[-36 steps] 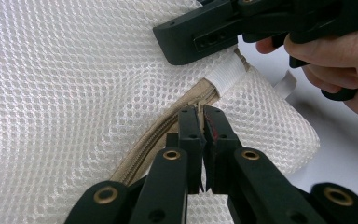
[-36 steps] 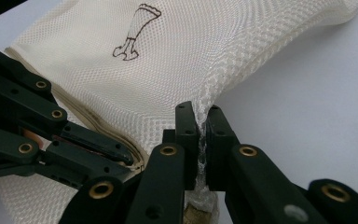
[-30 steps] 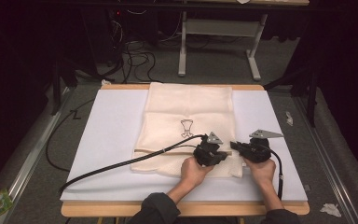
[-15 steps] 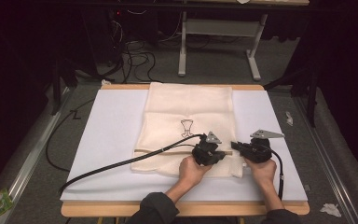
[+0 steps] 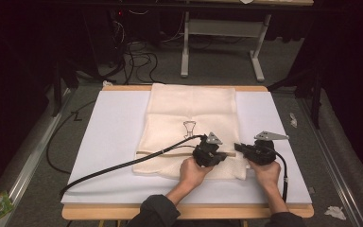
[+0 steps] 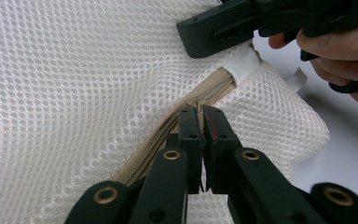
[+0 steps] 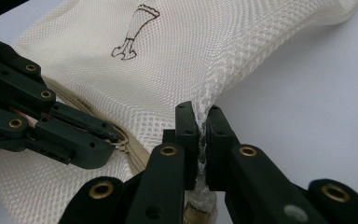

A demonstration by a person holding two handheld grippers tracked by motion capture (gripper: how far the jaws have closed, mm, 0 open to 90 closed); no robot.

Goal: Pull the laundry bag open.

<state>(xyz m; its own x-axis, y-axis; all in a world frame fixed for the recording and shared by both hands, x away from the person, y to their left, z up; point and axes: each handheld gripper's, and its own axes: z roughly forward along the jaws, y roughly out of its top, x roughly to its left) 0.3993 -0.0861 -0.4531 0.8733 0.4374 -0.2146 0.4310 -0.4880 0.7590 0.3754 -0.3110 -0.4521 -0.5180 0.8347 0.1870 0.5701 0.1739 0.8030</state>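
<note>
White table cover (image 5: 113,142), crumpled paper scraps (image 5: 334,212) on grey floor (image 5: 340,156)

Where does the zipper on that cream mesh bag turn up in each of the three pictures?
High view: the zipper is a thin line across the mesh bag's near part, left of the left gripper.
Left gripper view: centre, running up from the jaws.
Right gripper view: lower left.
Shared landmark: the left gripper nipping the zipper.

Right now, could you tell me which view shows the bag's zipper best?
The left gripper view: the zipper runs close-up to the shut left gripper. The right gripper view shows a short stretch; the high view shows a thin line.
</note>
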